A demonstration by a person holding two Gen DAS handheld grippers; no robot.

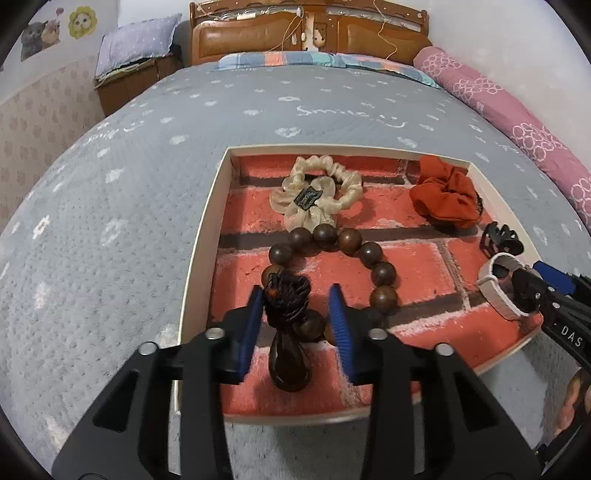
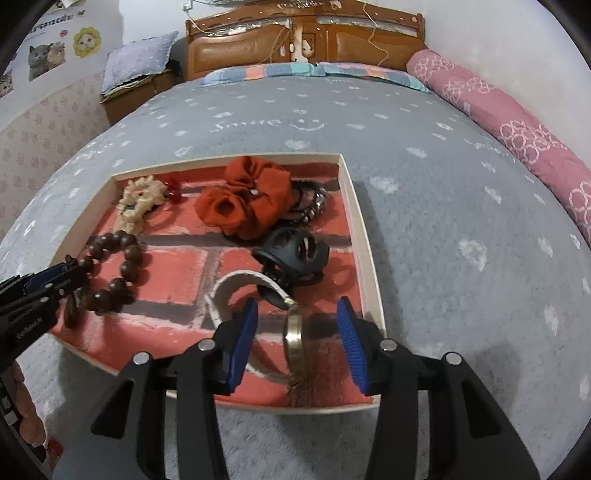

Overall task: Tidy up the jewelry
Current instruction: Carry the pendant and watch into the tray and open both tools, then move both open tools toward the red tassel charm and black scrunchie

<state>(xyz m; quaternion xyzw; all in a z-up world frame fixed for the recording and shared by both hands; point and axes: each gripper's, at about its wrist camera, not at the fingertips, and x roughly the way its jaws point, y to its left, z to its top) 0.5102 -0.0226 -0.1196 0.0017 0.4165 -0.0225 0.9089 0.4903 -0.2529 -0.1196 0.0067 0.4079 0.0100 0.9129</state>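
Observation:
A shallow white tray (image 1: 201,236) with a red brick-print floor lies on the bed. In it are a wooden bead bracelet (image 1: 334,240) with a dark tassel (image 1: 286,299), a cream scrunchie (image 1: 317,192), an orange scrunchie (image 1: 441,197), a black hair claw (image 1: 500,238) and a white-strapped watch (image 1: 495,280). My left gripper (image 1: 297,306) is open, its jaws either side of the tassel. My right gripper (image 2: 297,317) is open around the watch (image 2: 293,334), its gold case on edge between the jaws. The bracelet (image 2: 110,269), orange scrunchie (image 2: 243,201) and claw (image 2: 295,254) show there too.
The tray sits on a grey quilt (image 1: 110,206) with white motifs. A pink rolled blanket (image 1: 517,110) lies along the right side. A wooden headboard (image 1: 306,33) and a bedside cabinet (image 1: 125,81) with a pillow stand at the back.

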